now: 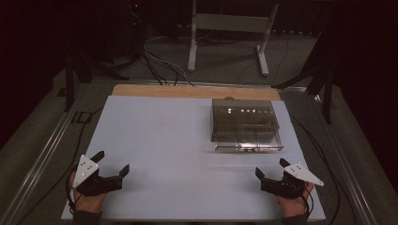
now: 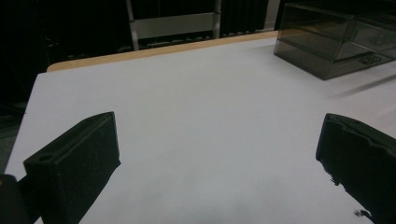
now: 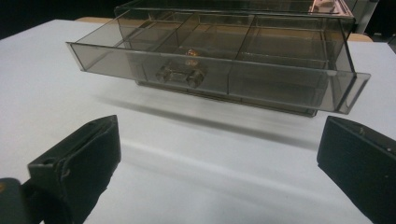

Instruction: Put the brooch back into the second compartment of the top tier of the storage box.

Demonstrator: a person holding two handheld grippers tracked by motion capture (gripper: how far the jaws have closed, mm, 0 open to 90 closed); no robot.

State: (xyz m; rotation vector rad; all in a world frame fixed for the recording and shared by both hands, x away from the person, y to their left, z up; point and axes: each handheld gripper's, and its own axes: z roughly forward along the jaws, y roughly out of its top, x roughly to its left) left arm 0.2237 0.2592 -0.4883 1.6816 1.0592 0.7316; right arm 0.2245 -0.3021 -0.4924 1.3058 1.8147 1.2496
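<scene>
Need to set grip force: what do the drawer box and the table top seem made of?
Drawer box: likely hard plastic, smoky and glossy; its dividers show through the walls. Table top: matte white sheet, with a bare wood-coloured strip along the far edge, so perhaps a cover over wood.

We note the counter [image 1: 155, 140] topped with a smooth, matt white sheet; a bare strip of light wood [image 1: 187, 91] shows along its far edge. The drawer box [image 3: 219, 56] reads as smoke-tinted clear plastic, glossy, catching small highlights. Both grippers' fingers [image 2: 74, 163] look like matt black plastic, slightly scuffed at the edges. The floor [image 1: 225, 61] appears dull grey and carpet-like. The stand [image 1: 230, 23] beyond seems painted metal.
</scene>
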